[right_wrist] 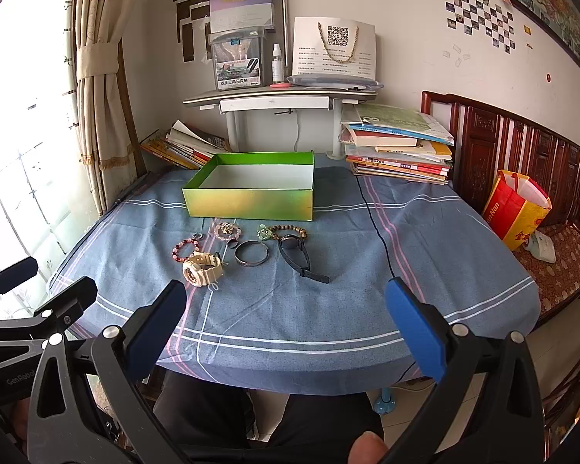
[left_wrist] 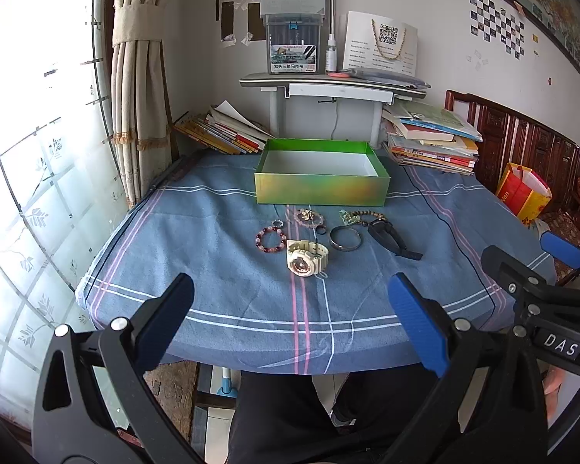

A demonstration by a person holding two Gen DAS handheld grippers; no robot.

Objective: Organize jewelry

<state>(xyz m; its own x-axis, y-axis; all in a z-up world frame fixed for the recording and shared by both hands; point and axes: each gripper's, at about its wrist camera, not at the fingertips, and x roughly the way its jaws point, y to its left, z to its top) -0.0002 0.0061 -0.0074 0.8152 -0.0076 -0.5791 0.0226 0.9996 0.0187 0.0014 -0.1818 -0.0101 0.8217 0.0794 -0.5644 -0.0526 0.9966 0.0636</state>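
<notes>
Jewelry is laid out in a loose cluster on the blue checked cloth (left_wrist: 220, 232), just in front of the open green box (left_wrist: 321, 187), whose white inside is seen to be bare. Nearest the grippers lies the cream watch (left_wrist: 306, 258), with the red bead bracelet (left_wrist: 270, 236) beside it on the window side, the metal bangle (left_wrist: 345, 240) on the other, and the black watch (left_wrist: 391, 236) stretched out with its strap running diagonally toward the right gripper (right_wrist: 286, 321). Everything is found ahead of the fingers, across a bare stretch of cloth, none of it touched. The cream watch is judged closer to the left gripper (left_wrist: 290, 309), the black watch to the right. Both pairs of fingers are held spread wide, nothing between them, hovering over the near table edge. A forward reach is called for; the box lies just beyond the pieces.
</notes>
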